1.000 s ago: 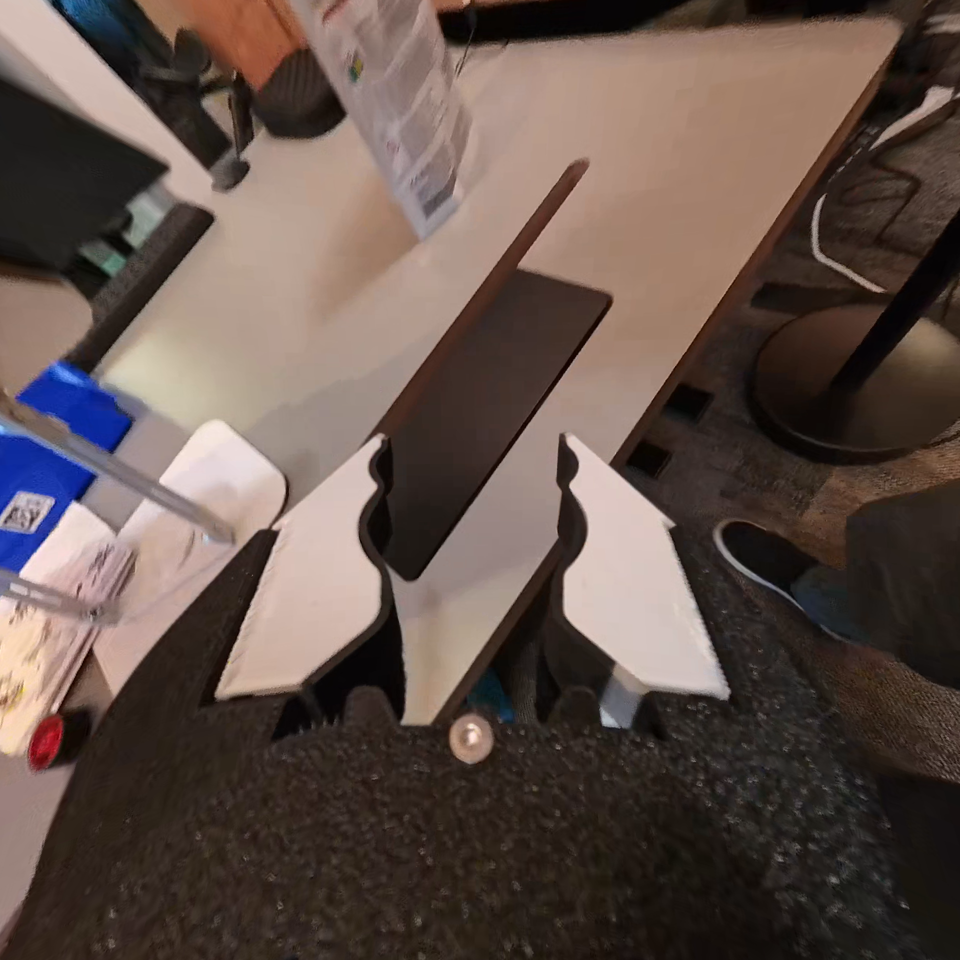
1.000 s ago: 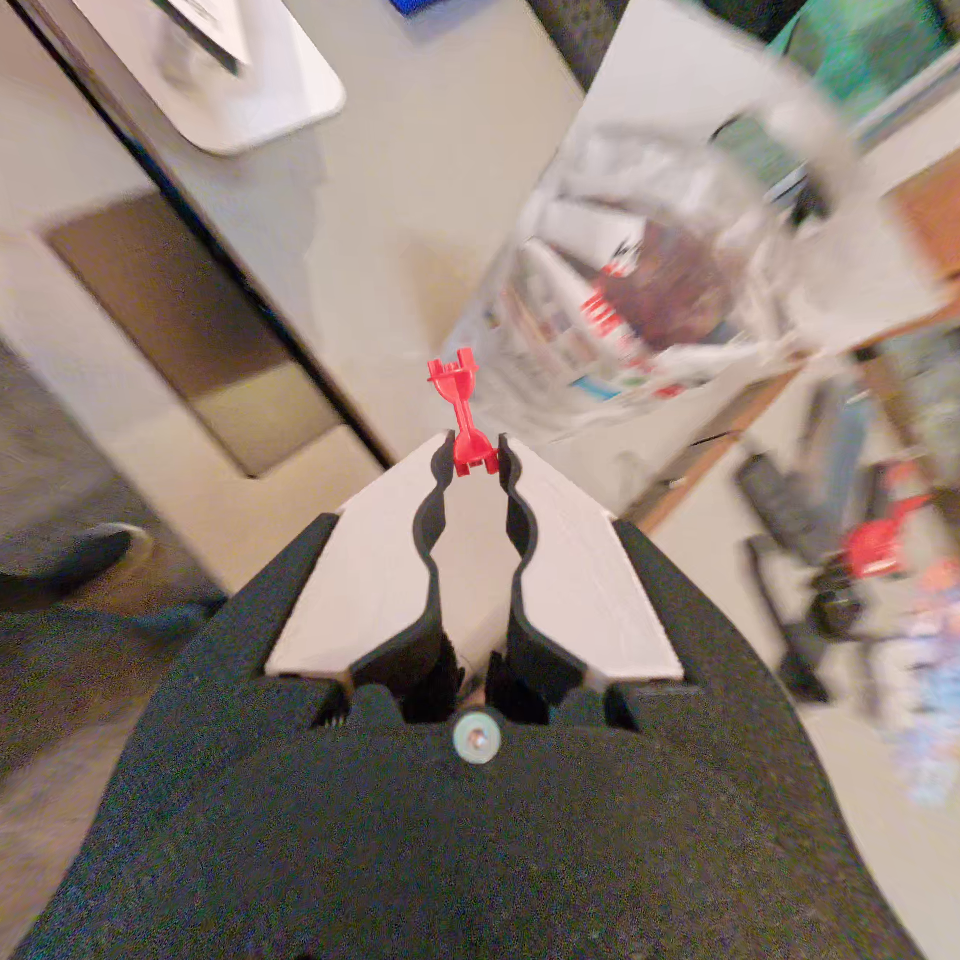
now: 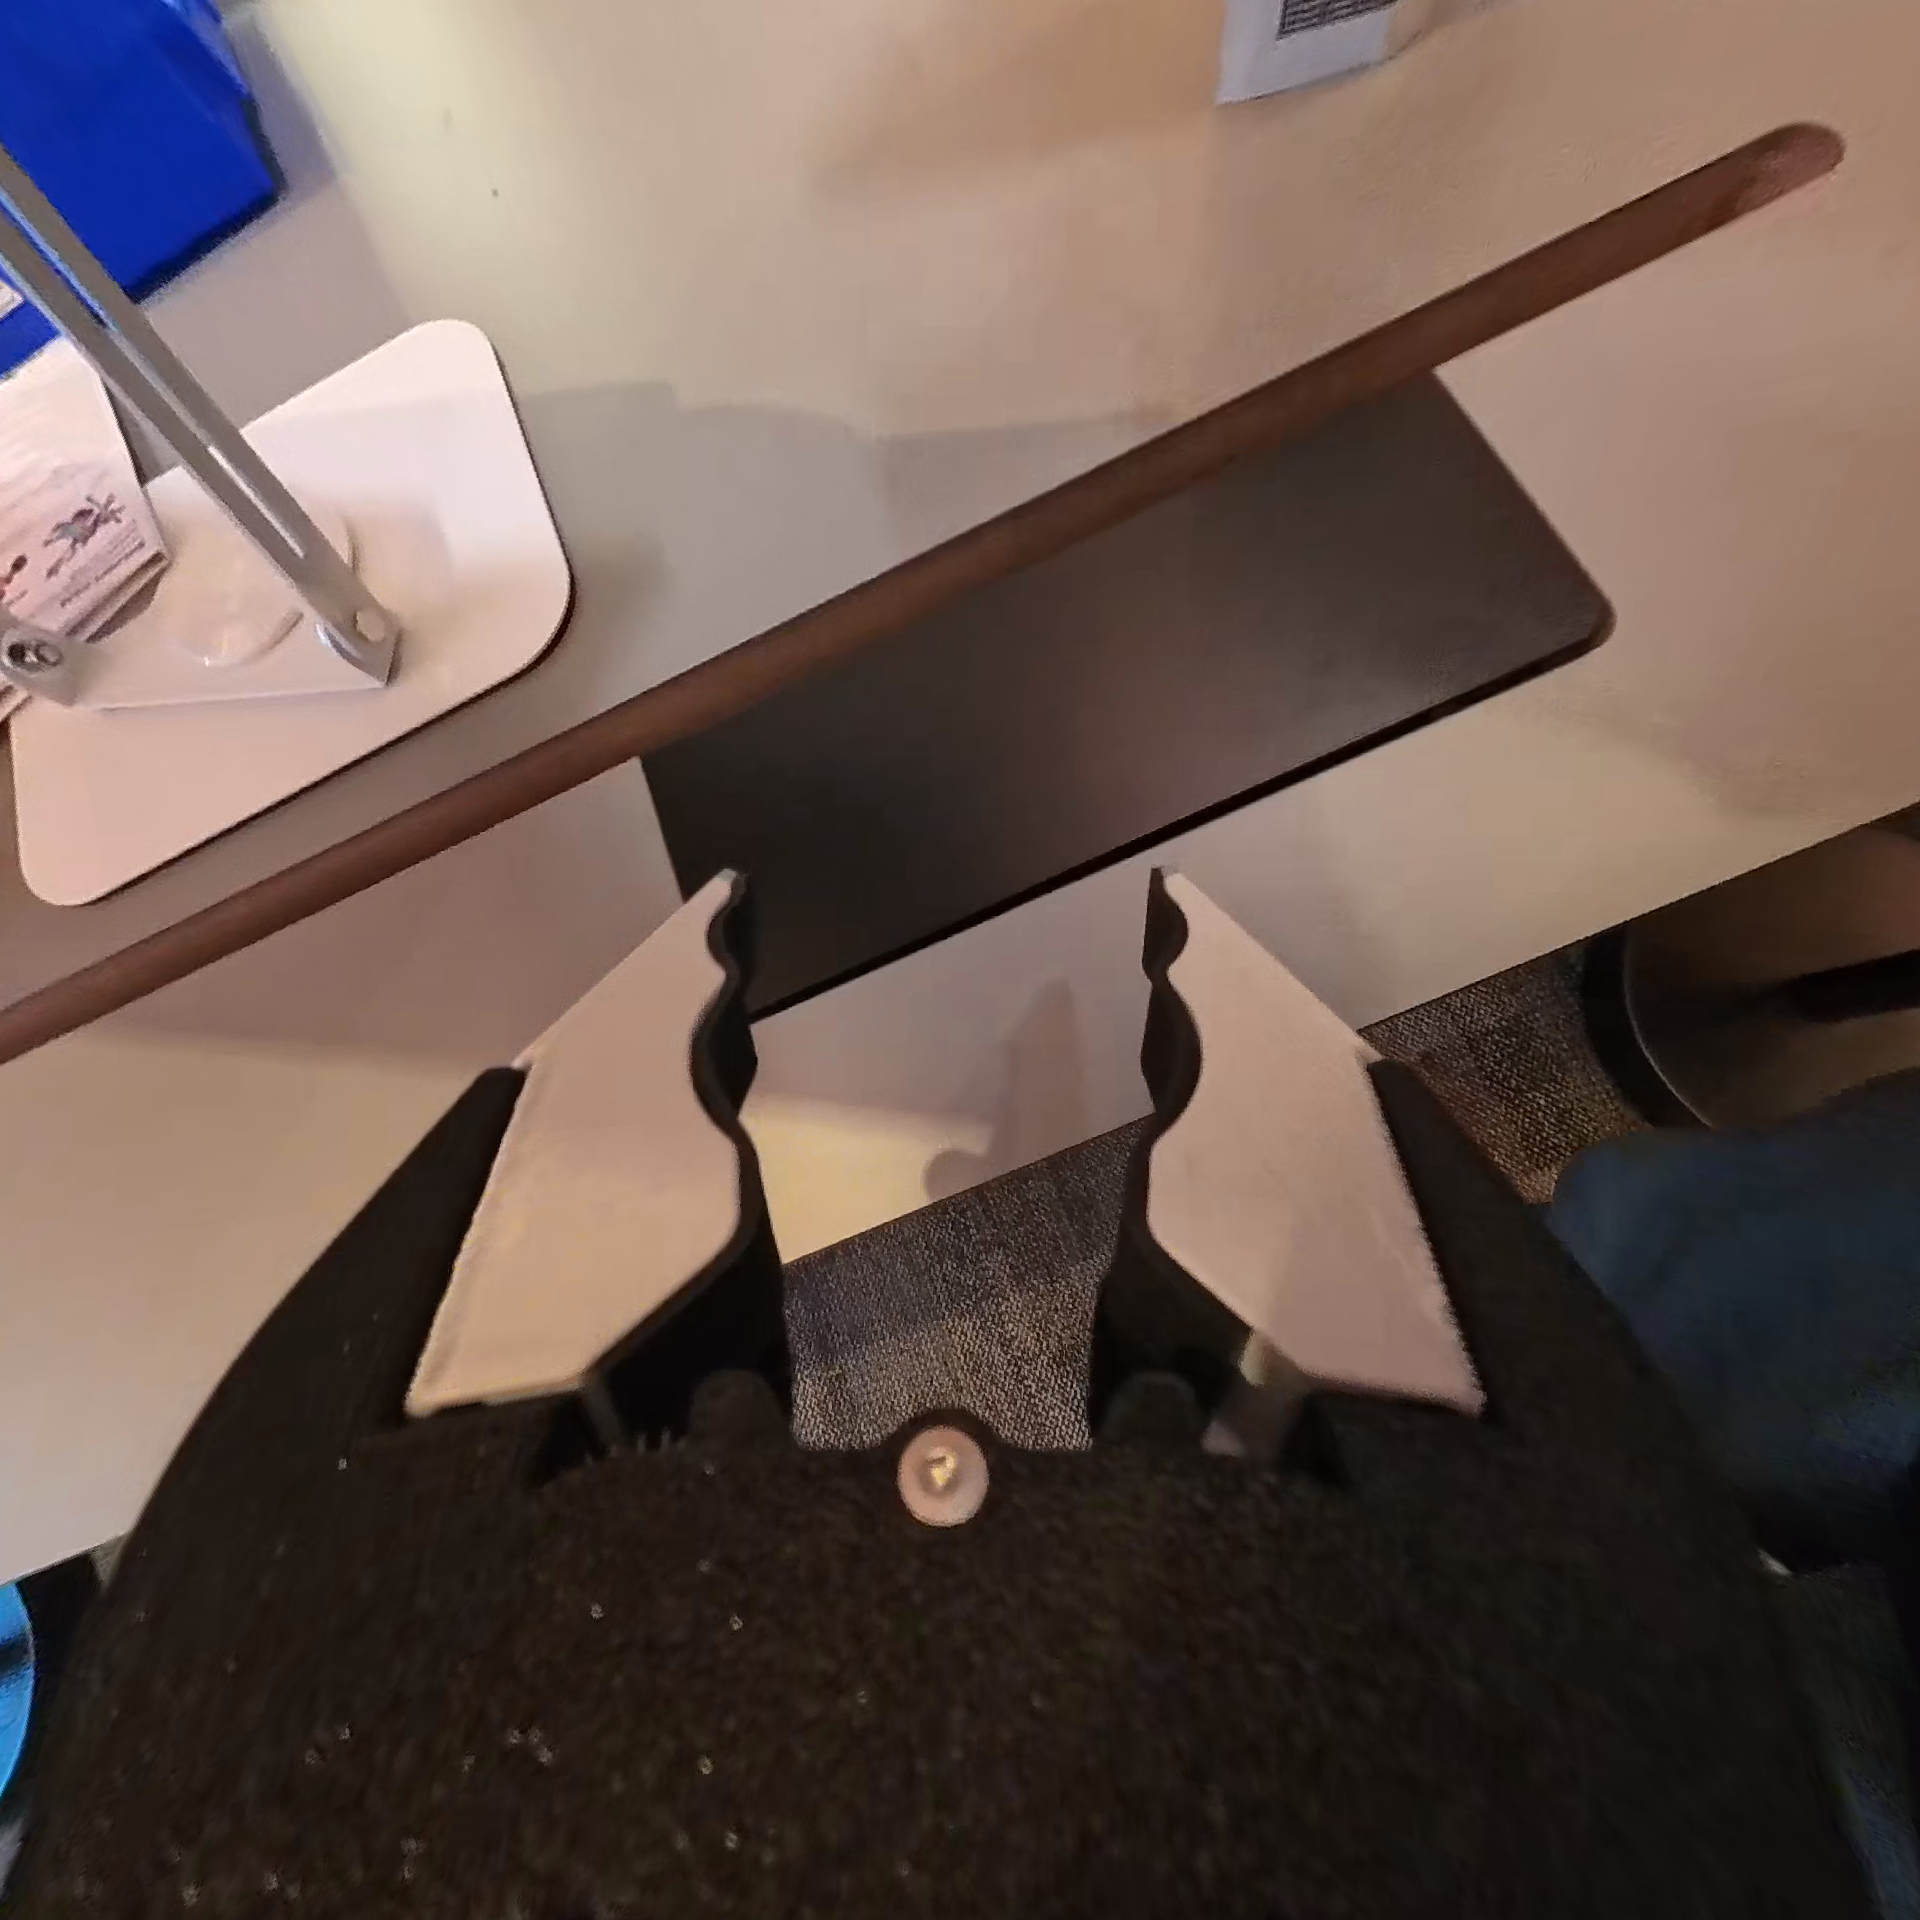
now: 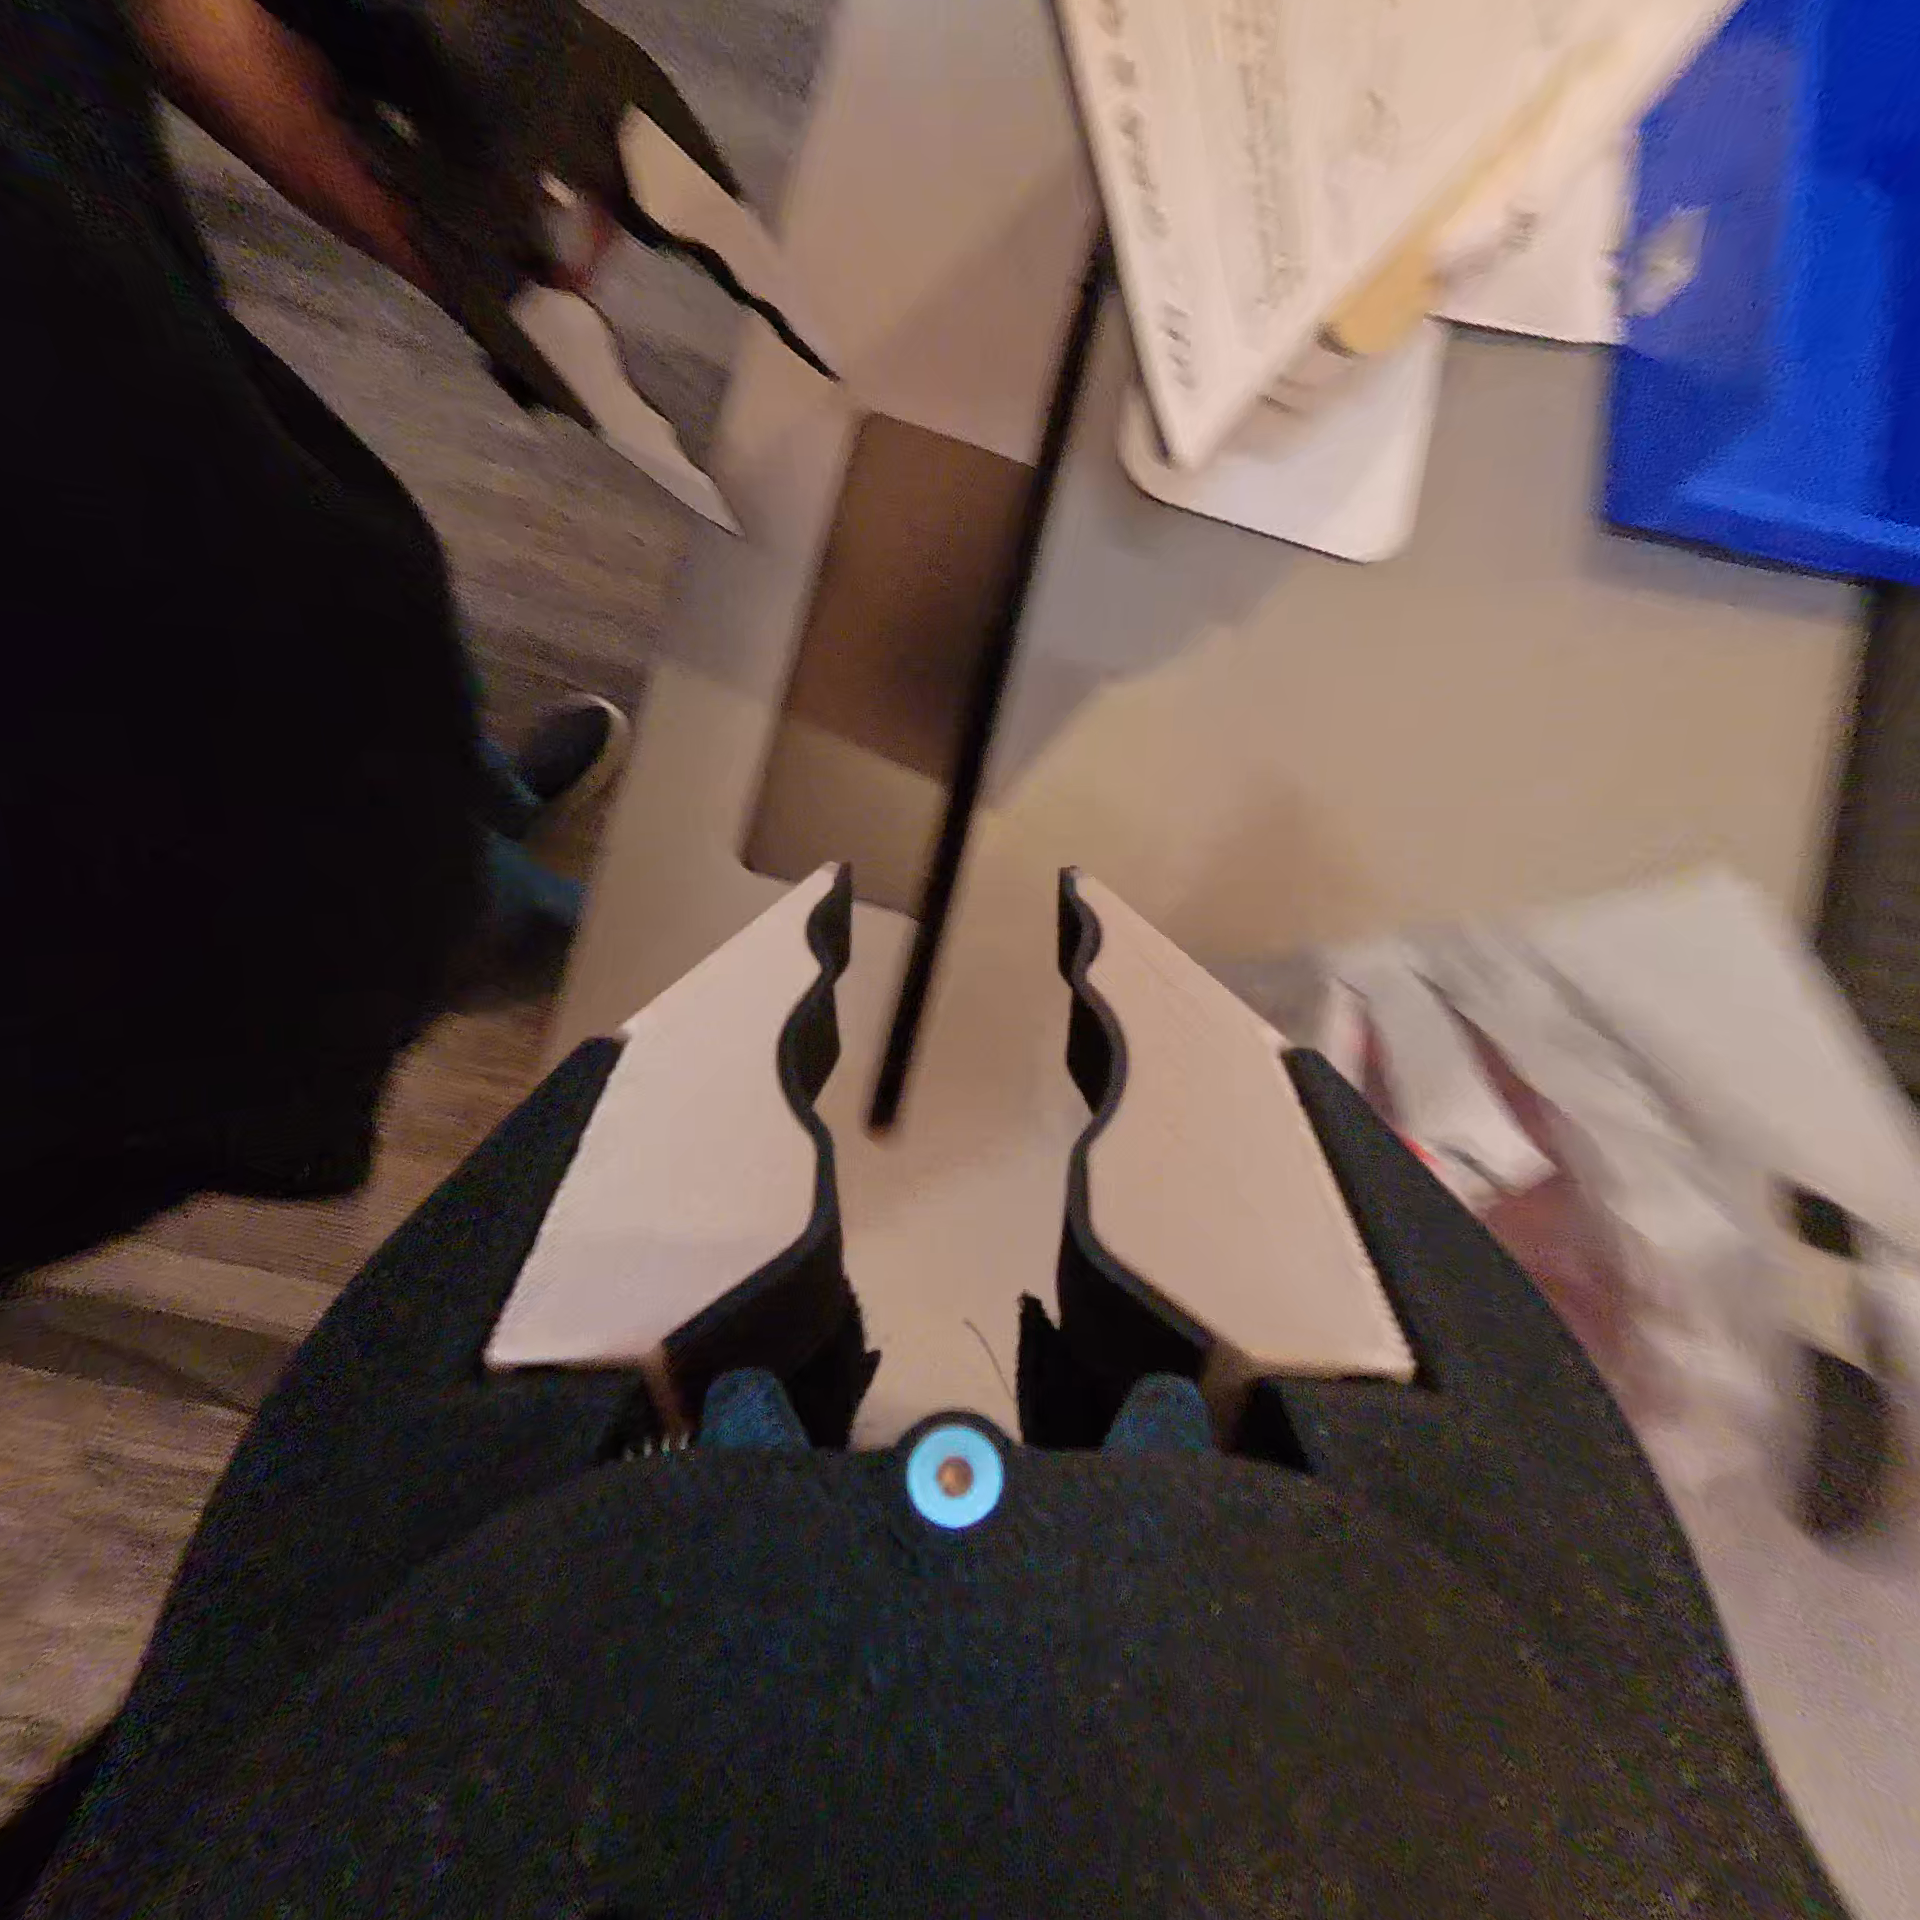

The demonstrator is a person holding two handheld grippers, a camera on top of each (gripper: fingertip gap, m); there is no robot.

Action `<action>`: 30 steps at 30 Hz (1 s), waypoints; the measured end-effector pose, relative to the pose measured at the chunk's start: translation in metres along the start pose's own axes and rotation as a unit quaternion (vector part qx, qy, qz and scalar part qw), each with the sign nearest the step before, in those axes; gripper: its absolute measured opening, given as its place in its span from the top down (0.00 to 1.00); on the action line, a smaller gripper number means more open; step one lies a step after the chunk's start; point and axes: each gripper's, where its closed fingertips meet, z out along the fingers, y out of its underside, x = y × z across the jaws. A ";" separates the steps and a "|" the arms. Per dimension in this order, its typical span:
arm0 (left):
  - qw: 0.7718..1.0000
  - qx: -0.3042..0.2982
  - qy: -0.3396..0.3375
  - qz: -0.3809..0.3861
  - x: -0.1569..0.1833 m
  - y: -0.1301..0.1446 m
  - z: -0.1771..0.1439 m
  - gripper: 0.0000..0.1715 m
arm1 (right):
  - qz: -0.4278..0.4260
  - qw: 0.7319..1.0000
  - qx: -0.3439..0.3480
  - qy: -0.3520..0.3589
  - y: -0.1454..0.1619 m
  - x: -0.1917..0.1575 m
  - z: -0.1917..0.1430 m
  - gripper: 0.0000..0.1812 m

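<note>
black textured grippers, white wavy-edged jaws

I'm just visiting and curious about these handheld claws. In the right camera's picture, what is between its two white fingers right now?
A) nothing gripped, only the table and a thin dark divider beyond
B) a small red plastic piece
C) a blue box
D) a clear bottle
A: the right gripper has its fingers spread apart with nothing held; only the pale table and the thin dark divider show between them.

Left gripper (image 3: 940,894) and right gripper (image 4: 951,894) hang empty, fingers (image 3: 644,1122) spread.
</note>
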 end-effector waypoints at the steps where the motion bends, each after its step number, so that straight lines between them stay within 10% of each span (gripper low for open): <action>1: 1.000 -0.001 -0.002 -0.003 -0.002 0.002 0.001 0.57 | 0.019 1.000 0.002 -0.021 -0.004 -0.012 0.023 0.75; 11: 0.995 0.010 -0.049 -0.081 -0.045 0.037 -0.031 0.56 | 0.189 0.975 -0.028 -0.108 0.036 -0.040 0.254 0.43; 20: 0.988 0.004 -0.042 -0.150 -0.038 0.084 -0.046 0.56 | 0.217 0.961 -0.094 -0.144 0.067 -0.053 0.309 0.41; 30: 0.980 0.024 -0.011 -0.195 -0.015 0.096 -0.049 0.56 | 0.350 0.878 0.064 -0.319 0.026 -0.048 0.268 0.95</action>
